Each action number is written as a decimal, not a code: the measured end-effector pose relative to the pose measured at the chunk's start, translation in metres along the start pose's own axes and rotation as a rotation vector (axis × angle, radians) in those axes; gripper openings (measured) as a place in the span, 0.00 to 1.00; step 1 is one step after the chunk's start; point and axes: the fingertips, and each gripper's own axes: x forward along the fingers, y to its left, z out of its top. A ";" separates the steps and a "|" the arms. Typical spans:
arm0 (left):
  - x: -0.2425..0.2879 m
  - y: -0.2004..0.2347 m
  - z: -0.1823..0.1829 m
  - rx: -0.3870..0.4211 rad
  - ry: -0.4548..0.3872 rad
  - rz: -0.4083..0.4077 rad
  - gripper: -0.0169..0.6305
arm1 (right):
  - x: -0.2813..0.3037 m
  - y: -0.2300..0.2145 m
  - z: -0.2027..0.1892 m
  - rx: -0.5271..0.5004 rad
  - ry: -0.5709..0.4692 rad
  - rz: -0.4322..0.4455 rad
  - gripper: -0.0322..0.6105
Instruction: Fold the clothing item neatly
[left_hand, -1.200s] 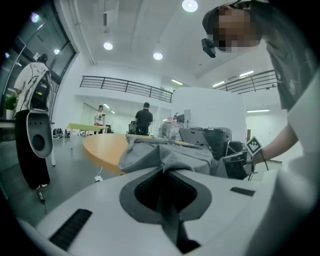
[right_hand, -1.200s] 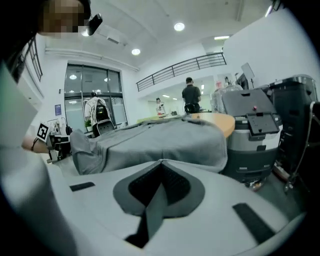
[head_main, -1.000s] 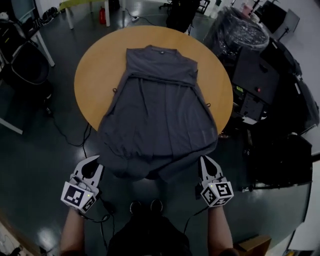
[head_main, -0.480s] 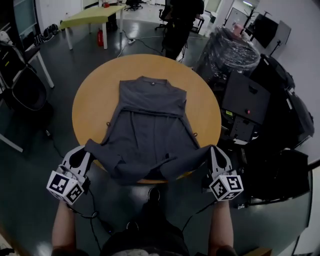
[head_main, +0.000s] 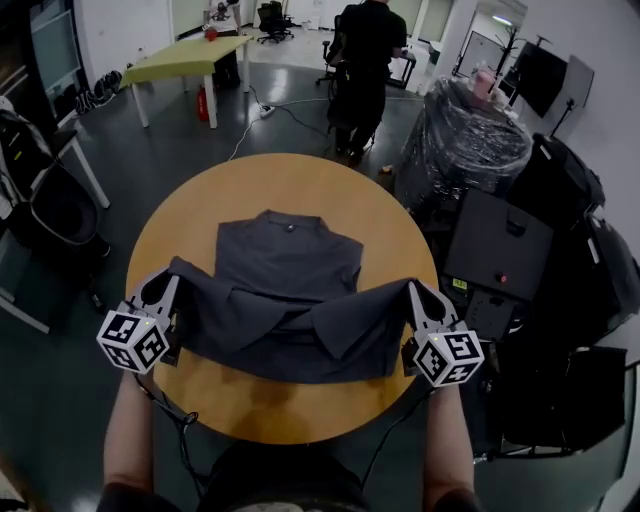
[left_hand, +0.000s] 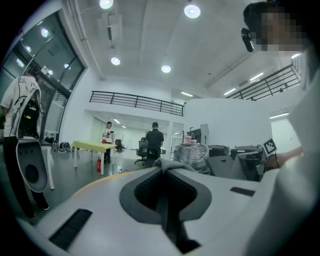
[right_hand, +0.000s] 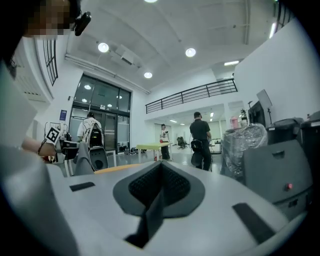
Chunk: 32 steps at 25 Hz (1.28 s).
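At the left, our left gripper (head_main: 168, 282) has its jaws pressed together on a corner of the dark grey fabric clothing item (head_main: 290, 300). In the left gripper view a pinch of that grey cloth bunches up at the tips of the left gripper (left_hand: 167, 164). It sits above the left edge of the round orange-brown wooden worktop (head_main: 260, 405).

The clothing item lies in the middle of the worktop. Its collar end is spread flat on the far side. Its near part is raised and stretched in a wide band between our two grippers, doubled over the flat part. Whether the raised layer touches the layer below we cannot tell.

At the right, our right gripper (head_main: 414, 290) is likewise clamped on the other corner. In the right gripper view a strip of grey cloth runs down between the closed jaws of the right gripper (right_hand: 160, 167).

Behind the worktop, a yellow-green rectangular table (head_main: 190, 58) stands at the far left. A person in dark clothes (head_main: 368, 50) stands further right, and a bundle wrapped in clear plastic film (head_main: 465, 135) is at the right.
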 end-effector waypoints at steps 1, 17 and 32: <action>0.018 0.008 0.005 -0.005 -0.002 0.009 0.05 | 0.016 -0.010 0.006 -0.005 -0.003 -0.008 0.04; 0.277 0.211 -0.070 -0.022 0.298 0.129 0.05 | 0.270 -0.163 -0.061 0.100 0.172 -0.255 0.04; 0.262 0.275 -0.179 0.065 0.555 0.296 0.08 | 0.235 -0.222 -0.167 0.007 0.399 -0.652 0.08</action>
